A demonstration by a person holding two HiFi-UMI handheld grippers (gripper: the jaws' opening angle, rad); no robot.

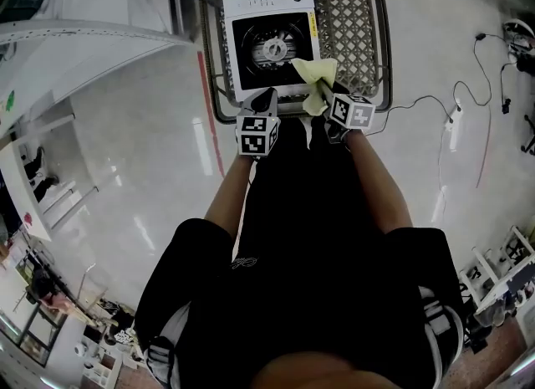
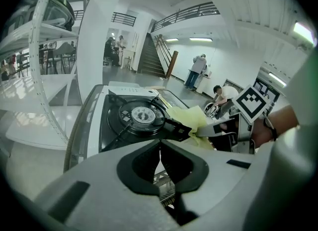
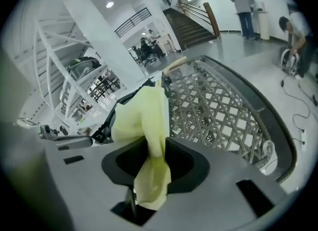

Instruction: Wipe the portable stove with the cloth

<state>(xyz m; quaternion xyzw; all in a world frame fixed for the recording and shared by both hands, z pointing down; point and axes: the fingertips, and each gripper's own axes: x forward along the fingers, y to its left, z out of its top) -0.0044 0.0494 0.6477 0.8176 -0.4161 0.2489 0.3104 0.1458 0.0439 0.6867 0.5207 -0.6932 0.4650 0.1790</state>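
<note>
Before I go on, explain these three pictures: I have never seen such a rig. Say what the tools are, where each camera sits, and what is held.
No robot here: a person holds a two-jaw gripper in each hand. The head view looks down from the person's head; the other two cameras ride on the grippers and look along their jaws. A white portable stove with a black burner sits on a lattice-topped table. The right gripper pinches a yellow cloth at the stove's near right corner. The left gripper is shut and empty, by the stove's front edge.
</note>
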